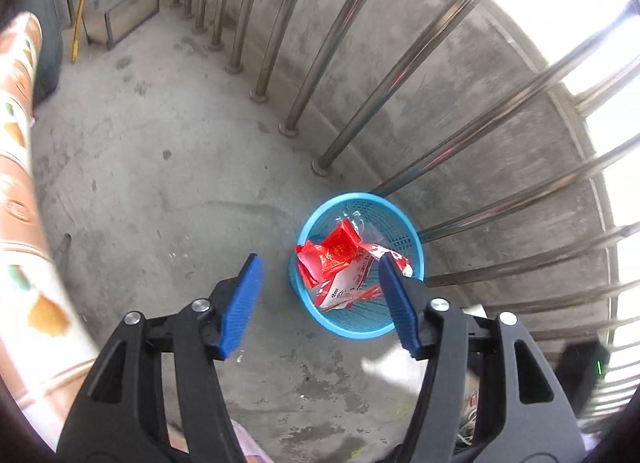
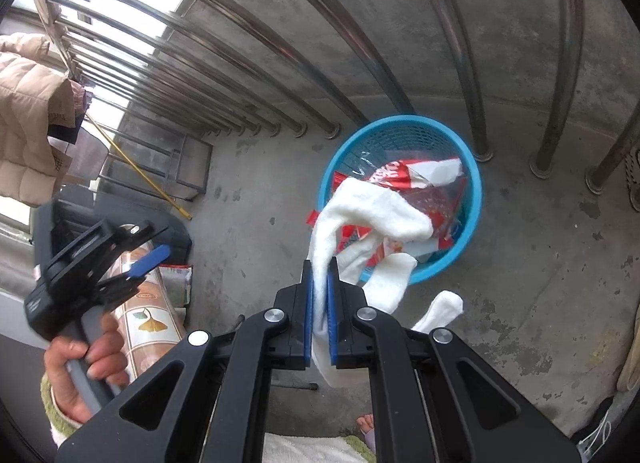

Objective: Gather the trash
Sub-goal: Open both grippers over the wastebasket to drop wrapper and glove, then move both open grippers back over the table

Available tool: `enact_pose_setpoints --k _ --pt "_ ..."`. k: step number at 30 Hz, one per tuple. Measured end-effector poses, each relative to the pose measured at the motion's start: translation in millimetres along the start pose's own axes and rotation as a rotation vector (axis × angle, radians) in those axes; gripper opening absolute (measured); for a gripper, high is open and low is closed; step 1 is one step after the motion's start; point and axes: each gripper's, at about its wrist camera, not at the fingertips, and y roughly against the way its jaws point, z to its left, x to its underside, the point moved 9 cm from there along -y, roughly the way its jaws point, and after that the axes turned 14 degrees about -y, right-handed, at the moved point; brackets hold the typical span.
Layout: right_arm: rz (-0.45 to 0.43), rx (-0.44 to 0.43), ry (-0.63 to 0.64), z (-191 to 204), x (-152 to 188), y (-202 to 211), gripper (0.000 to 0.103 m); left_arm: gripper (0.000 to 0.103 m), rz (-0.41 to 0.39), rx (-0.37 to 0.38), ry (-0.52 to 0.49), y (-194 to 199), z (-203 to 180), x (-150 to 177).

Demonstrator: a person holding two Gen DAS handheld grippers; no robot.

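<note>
- My right gripper (image 2: 320, 283) has its jaws pressed together on a white cloth (image 2: 368, 215), a limp sock-like piece that rises from the pinch and drapes toward the upper right of the right wrist view.
- The blue basket (image 2: 476, 191) stands on the concrete floor (image 2: 248, 231) just past the cloth, in the middle right of that view, close to the feet of the steel railing bars (image 2: 460, 43). It already holds red and white wrappers (image 2: 420, 179).
- The cloth's long axis runs from my jaws up toward the basket; its far fold overlaps the near rim in the picture, though I cannot tell whether it touches.
- My left gripper (image 1: 320, 299) has its jaws spread wide and empty, framing the basket's near side in the lower middle of the left wrist view.
- I judge the right hand has the next move: carry the cloth forward over the basket's mouth, then let go. The loose tail hanging below the jaws could snag the rim.
</note>
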Motion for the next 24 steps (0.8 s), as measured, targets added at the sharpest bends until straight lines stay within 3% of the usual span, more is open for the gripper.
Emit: enact_pose_setpoints --k 3,4,7,11,15,19,24 --pt "-0.034 0.091 0.049 8.5 -15.1 -29.3 0.008 0.065 -0.056 -0.014 -0.052 53.6 10.7 4.7" --pt "-0.030 0.142 0.060 6.0 -17.5 -42.4 0.013 0.066 -0.075 -0.028 -0.062 71.0 16.2 7.7" --pt "0.007 0.272 0.091 -12.0 -20.1 -83.8 0.047 0.067 -0.122 -0.062 -0.062 115.6 32.0 24.4" --pt "0.013 0.373 0.140 -30.6 -18.8 -105.0 0.048 0.068 -0.162 -0.078 -0.047 160.9 51.4 52.1" --pt "-0.001 0.349 0.131 -37.9 -12.6 -95.3 0.048 0.068 -0.195 -0.114 -0.031 196.3 69.6 79.0" --pt "-0.038 0.287 0.203 -22.6 -6.3 -84.2 0.048 0.068 -0.234 -0.159 0.011 226.8 90.7 107.1" --pt "-0.015 0.223 0.252 6.6 0.3 -87.9 0.044 0.068 -0.289 -0.209 0.100 265.1 120.8 144.5"
